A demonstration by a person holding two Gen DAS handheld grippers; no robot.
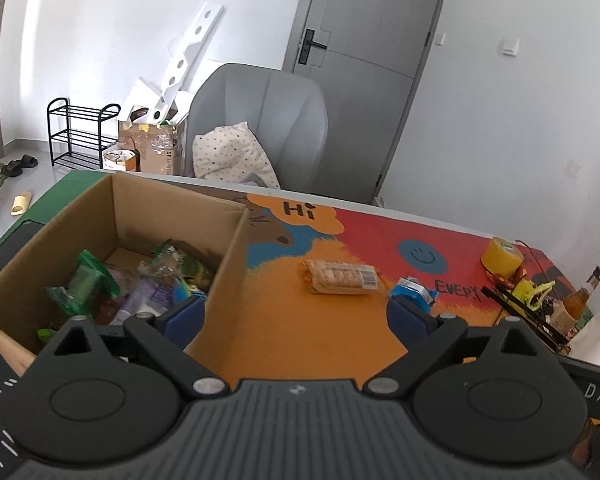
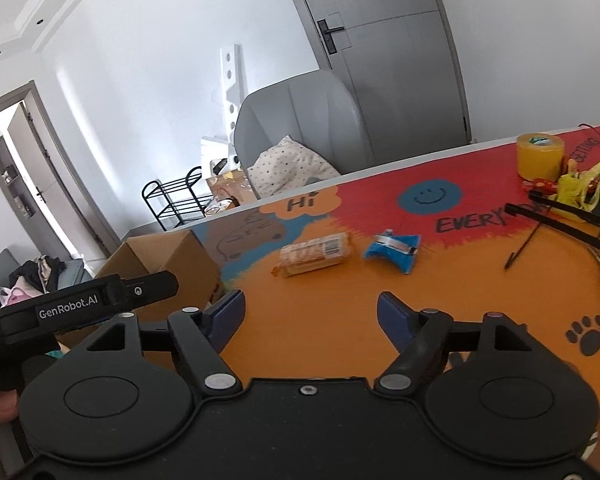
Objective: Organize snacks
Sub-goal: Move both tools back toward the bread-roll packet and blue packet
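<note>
A cardboard box (image 1: 172, 204) stands on the left of the table and holds several snack packets (image 1: 148, 280); it also shows in the right wrist view (image 2: 172, 256). A tan cracker packet (image 1: 342, 277) (image 2: 314, 254) lies on the orange mat beyond both grippers. A small blue packet (image 1: 414, 286) (image 2: 392, 249) lies to its right. My left gripper (image 1: 294, 310) is open and empty, hovering beside the box's right wall. My right gripper (image 2: 310, 308) is open and empty, short of the two packets.
A yellow tape roll (image 1: 502, 255) (image 2: 540, 154) and a cluttered black rack (image 1: 528, 304) (image 2: 576, 200) sit at the table's right. A bottle (image 1: 580, 294) stands there too. A grey chair (image 1: 260, 120) with a pillow is behind the table. The left gripper's body (image 2: 80, 308) is at the right wrist view's left.
</note>
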